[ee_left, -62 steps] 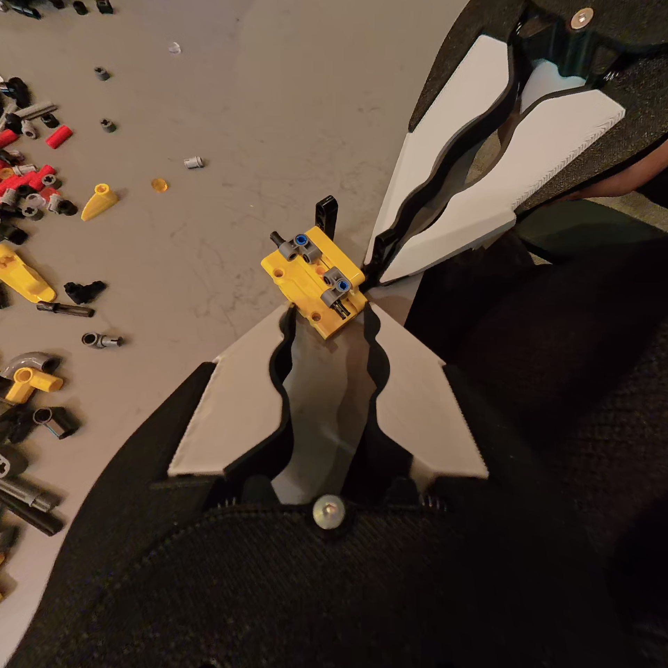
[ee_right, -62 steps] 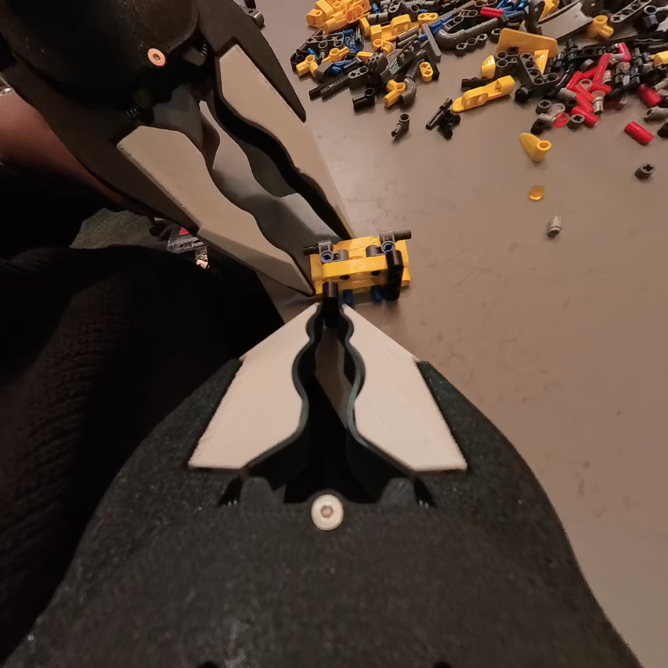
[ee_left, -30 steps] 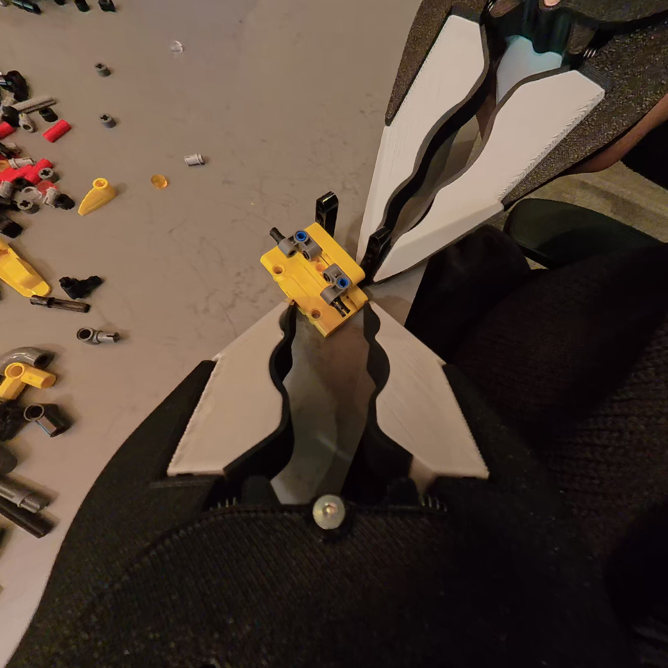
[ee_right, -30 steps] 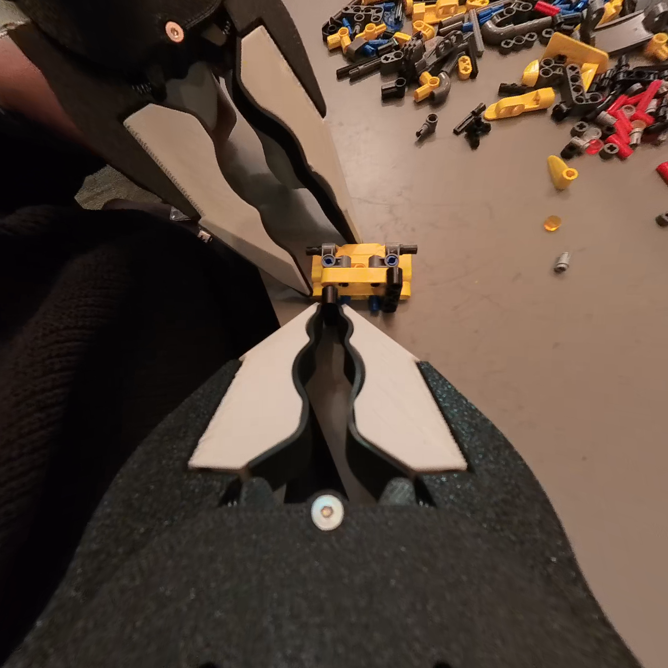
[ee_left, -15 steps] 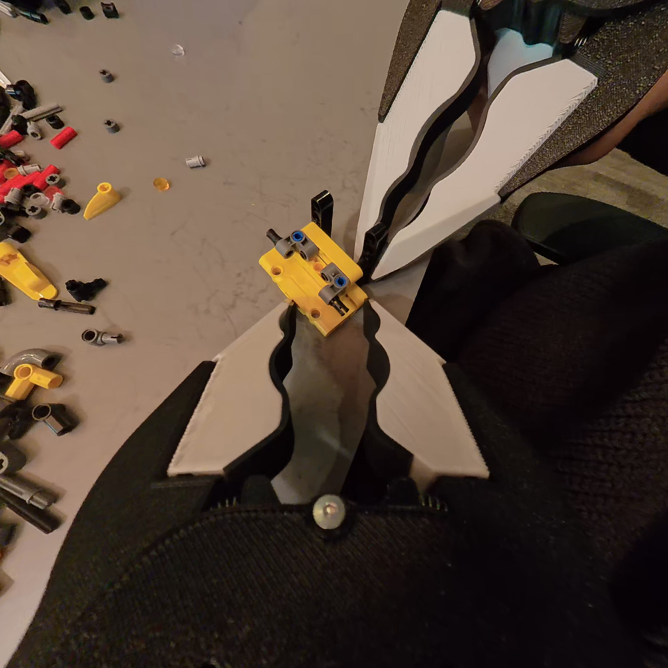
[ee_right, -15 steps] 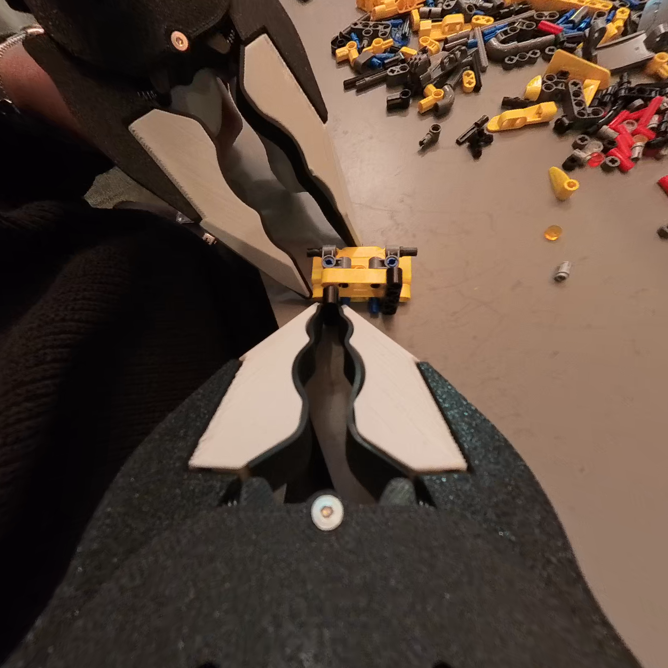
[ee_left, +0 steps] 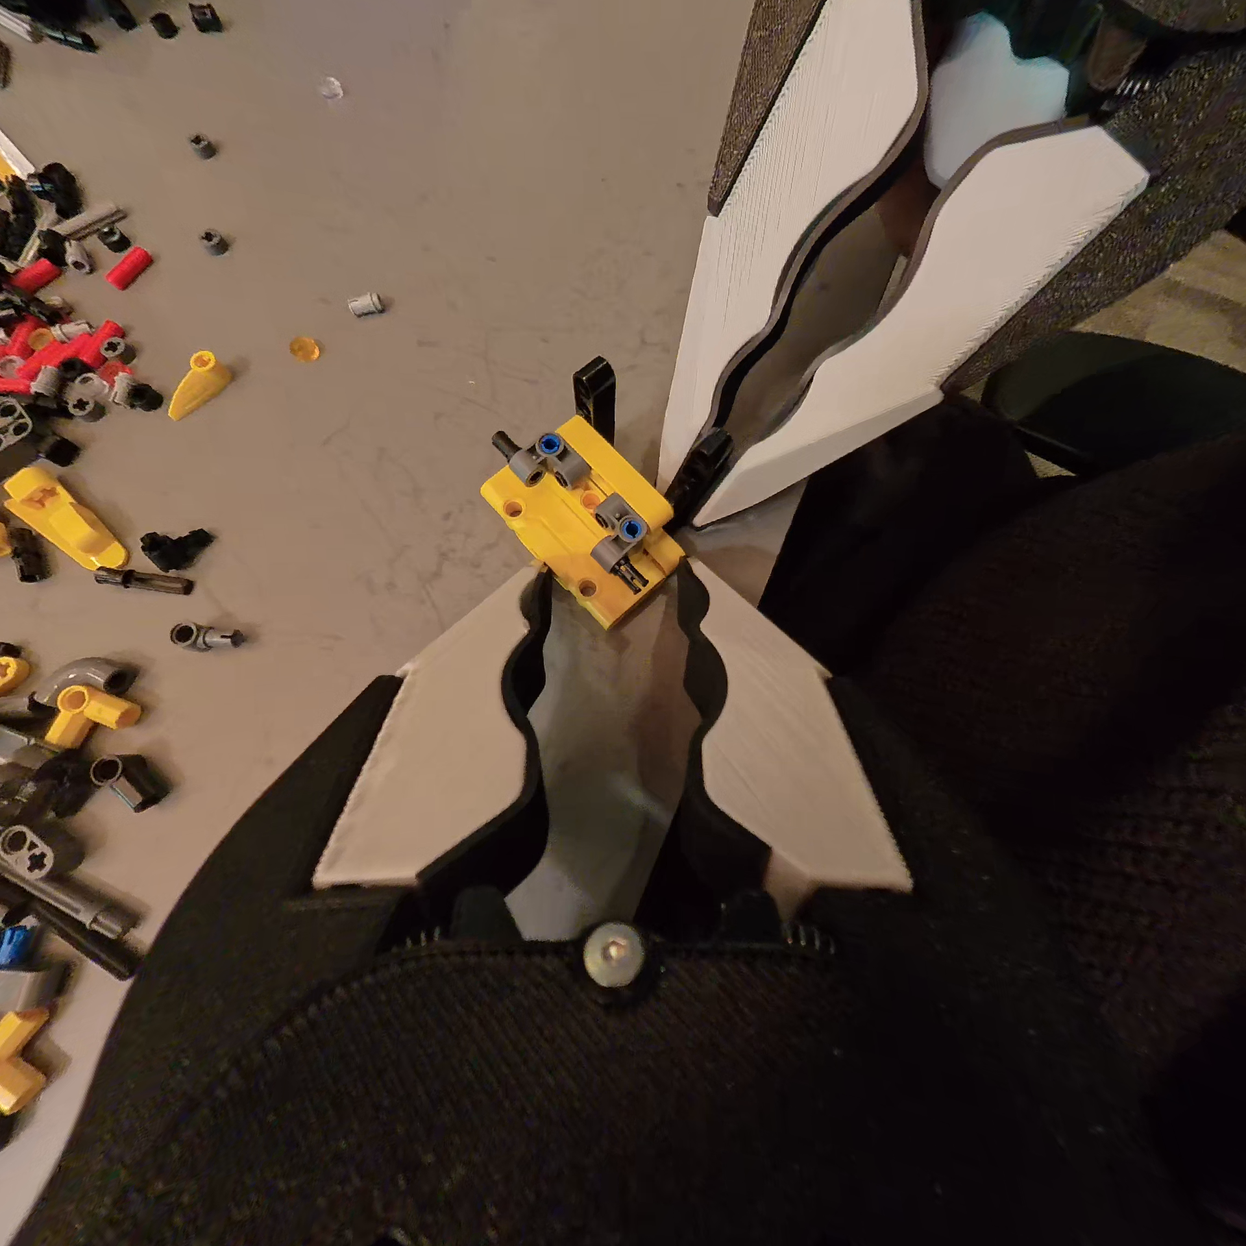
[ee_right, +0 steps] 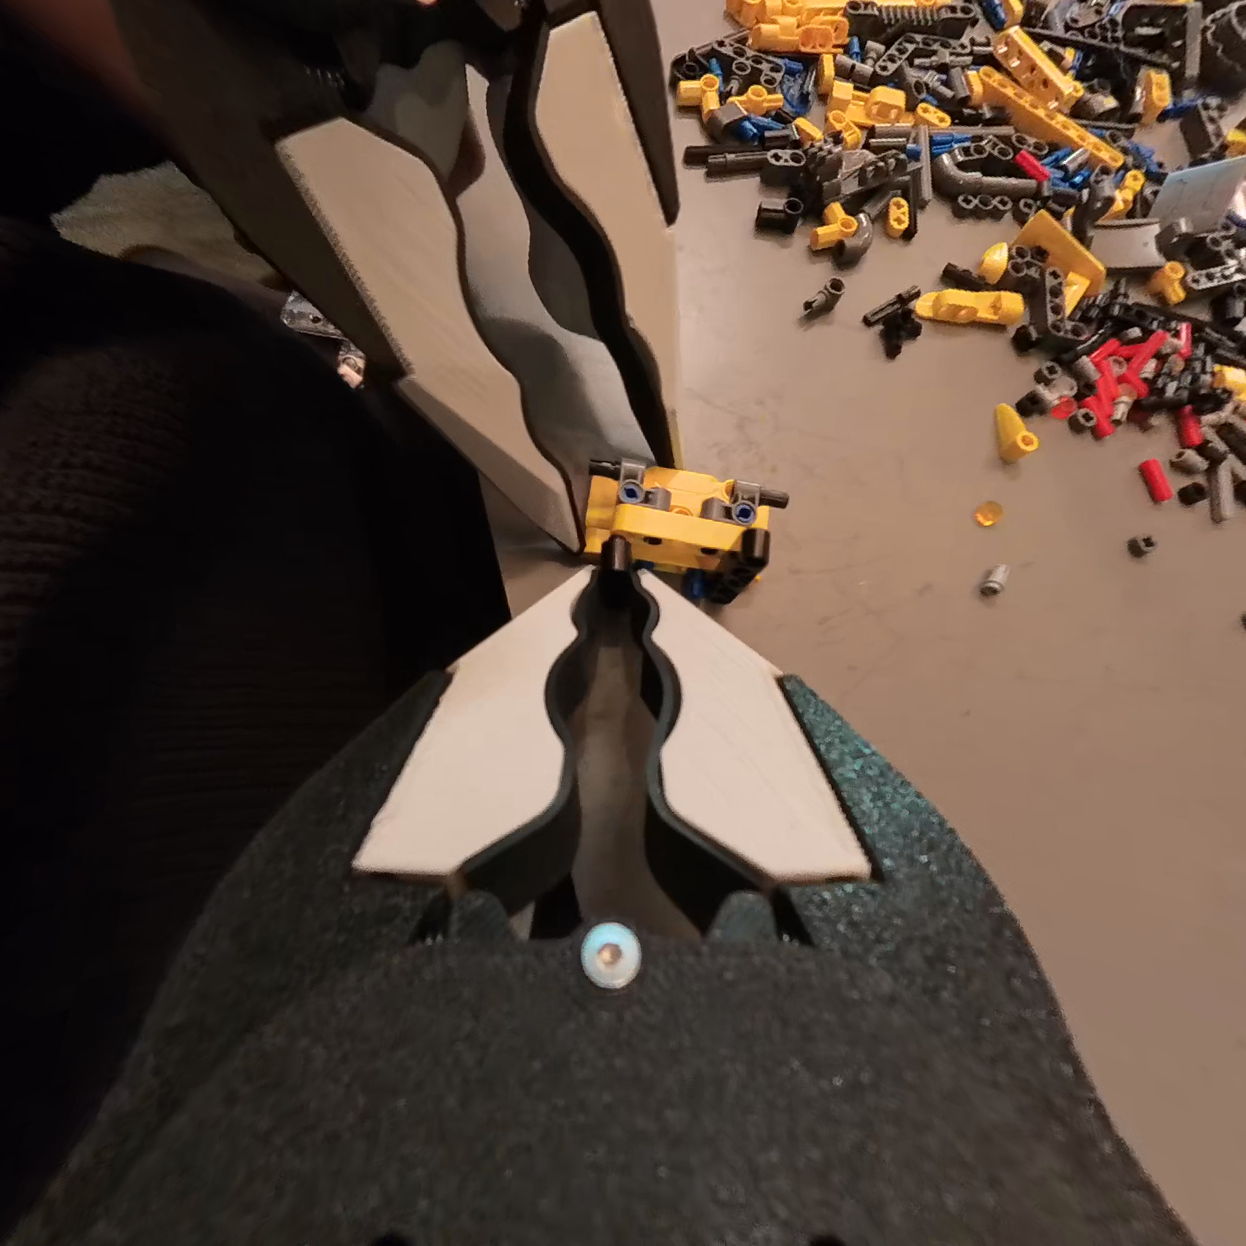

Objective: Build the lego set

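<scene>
While the left gripper clamps the near corner of a small yellow plastic brick assembly with grey-and-blue connectors, the right gripper meets the assembly's right edge. In the right wrist view, the right gripper pinches a black pin on the assembly; loose bricks lie well beyond it on the grey table.

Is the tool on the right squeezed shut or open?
Shut. The right tool pinches a black beam on the yellow brick assembly, its fingertips almost meeting.
</scene>
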